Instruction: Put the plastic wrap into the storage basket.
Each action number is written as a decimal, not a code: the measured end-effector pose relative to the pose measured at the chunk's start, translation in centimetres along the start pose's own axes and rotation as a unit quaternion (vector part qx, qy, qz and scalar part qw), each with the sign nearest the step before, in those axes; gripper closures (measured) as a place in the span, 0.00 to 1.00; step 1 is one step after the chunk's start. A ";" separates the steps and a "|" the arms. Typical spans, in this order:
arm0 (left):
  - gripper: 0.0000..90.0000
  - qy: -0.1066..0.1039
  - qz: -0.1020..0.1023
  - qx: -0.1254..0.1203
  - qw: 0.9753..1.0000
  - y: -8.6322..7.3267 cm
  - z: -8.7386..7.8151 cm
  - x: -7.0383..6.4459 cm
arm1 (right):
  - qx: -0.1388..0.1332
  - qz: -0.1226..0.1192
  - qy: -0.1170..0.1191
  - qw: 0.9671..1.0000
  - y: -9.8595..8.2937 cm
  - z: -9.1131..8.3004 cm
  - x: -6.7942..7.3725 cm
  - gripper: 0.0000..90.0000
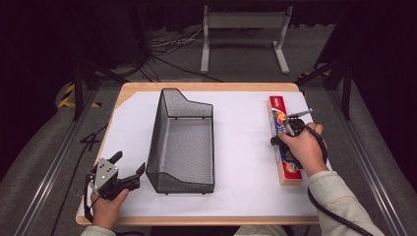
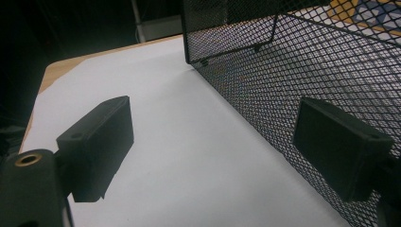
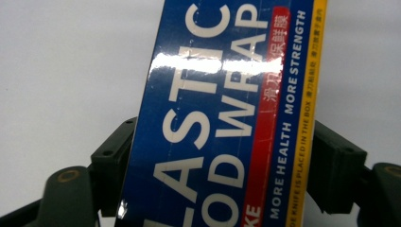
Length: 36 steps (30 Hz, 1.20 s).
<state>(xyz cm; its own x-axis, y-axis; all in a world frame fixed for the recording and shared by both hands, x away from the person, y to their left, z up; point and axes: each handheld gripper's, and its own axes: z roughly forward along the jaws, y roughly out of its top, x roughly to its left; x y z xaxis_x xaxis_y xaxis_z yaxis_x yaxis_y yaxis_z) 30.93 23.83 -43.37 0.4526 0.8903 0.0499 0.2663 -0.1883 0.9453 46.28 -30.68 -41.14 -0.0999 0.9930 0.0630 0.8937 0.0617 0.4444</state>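
High view first: a wooden table (image 1: 129, 91) carries a white sheet (image 1: 241, 162) that covers nearly all of its top, leaving wood bare at the far left corner and along the edges. Bare sheet lies open between the basket and the box, and more along the near edge.

A black wire-mesh basket (image 1: 183, 142) stands left of the middle, its long axis running from the near edge to the far edge, its far end wall taller than its low near lip.

A long, narrow box of plastic food wrap (image 1: 283, 147) lies flat close to the right edge, parallel to that edge and to the basket, well apart from the basket. Its far end is red and points at the far edge; its near end sits a little short of the near edge. In the right gripper view the blue face reads "PLASTIC FOOD WRAP" in part, with "MORE HEALTH", "MORE STRENGTH" and "KNIFE IS PLACED IN THE BOX" on the red and yellow strips, plus Chinese characters too small to read.

The right gripper (image 3: 227, 165) straddles the box across its width near its middle, one jaw against each long side; whether it squeezes yet cannot be told.

The left gripper (image 1: 129, 172) hovers at the near left corner, jaws spread wide and holding nothing, one jaw just beside the basket's mesh wall.
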 end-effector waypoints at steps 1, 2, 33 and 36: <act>0.16 0.001 0.000 0.001 1.000 0.0 0.0 0.0 | 0.004 0.005 0.001 1.000 0.0 0.0 0.0 0.30; 0.16 0.001 -0.001 0.000 1.000 0.0 0.0 0.0 | 0.007 0.007 0.001 1.000 0.1 0.0 0.0 0.33; 0.16 0.005 -0.011 -0.002 1.000 0.0 0.1 0.4 | -0.002 0.029 0.026 0.999 0.4 -3.3 0.3 0.45; 0.16 0.006 -0.014 0.000 1.000 0.0 0.3 0.5 | -0.011 0.024 0.030 0.999 0.5 -4.0 0.5 0.45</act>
<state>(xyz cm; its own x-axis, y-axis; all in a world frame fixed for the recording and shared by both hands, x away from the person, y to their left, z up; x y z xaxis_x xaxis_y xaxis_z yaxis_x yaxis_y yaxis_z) 31.38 24.16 -43.44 0.4346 0.9002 0.0268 0.2785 -0.1626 0.9466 44.90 -30.57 -37.28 -0.0827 0.9871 0.1373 0.8886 0.0107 0.4585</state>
